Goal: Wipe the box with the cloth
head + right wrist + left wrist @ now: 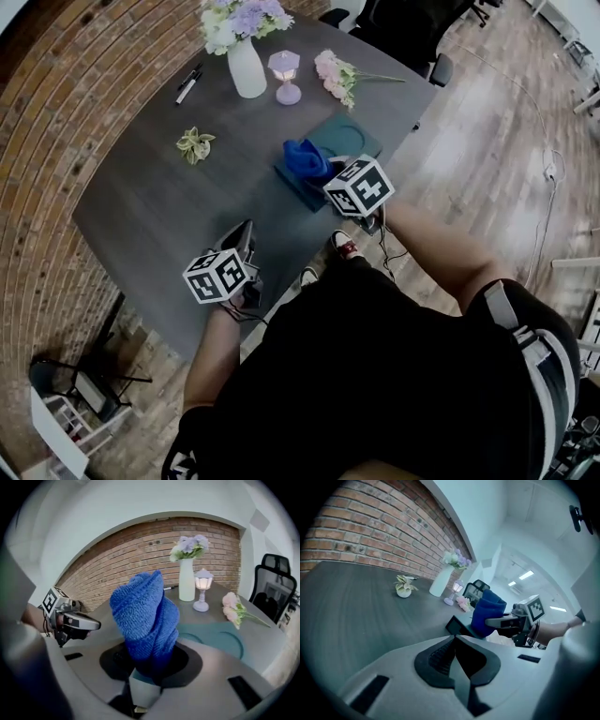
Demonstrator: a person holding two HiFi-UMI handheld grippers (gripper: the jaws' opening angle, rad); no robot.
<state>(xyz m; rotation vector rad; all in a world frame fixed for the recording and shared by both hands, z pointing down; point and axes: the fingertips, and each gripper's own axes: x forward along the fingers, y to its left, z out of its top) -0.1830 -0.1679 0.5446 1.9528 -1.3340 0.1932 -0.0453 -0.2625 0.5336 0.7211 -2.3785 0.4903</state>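
Note:
A flat teal box (pixel 349 138) lies on the dark grey table (pixel 159 202) near its right edge; it also shows in the left gripper view (pixel 453 625) and in the right gripper view (pixel 220 640). My right gripper (pixel 325 171) is shut on a bunched blue cloth (pixel 303 157), which hangs over the box's near-left end. The cloth (pixel 145 616) rises out of the jaws of that gripper (pixel 149 670) and hides their tips. My left gripper (pixel 246 232) hovers over the table's near edge, left of the box, shut on nothing (pixel 455 638).
At the table's far side stand a white vase of flowers (pixel 247 66), a small lilac lamp (pixel 285 76) and a pink flower sprig (pixel 336 75). A small leafy ornament (pixel 195 143) and a pen (pixel 188 84) lie to the left. A brick wall borders the left; black chairs (pixel 403 28) stand beyond.

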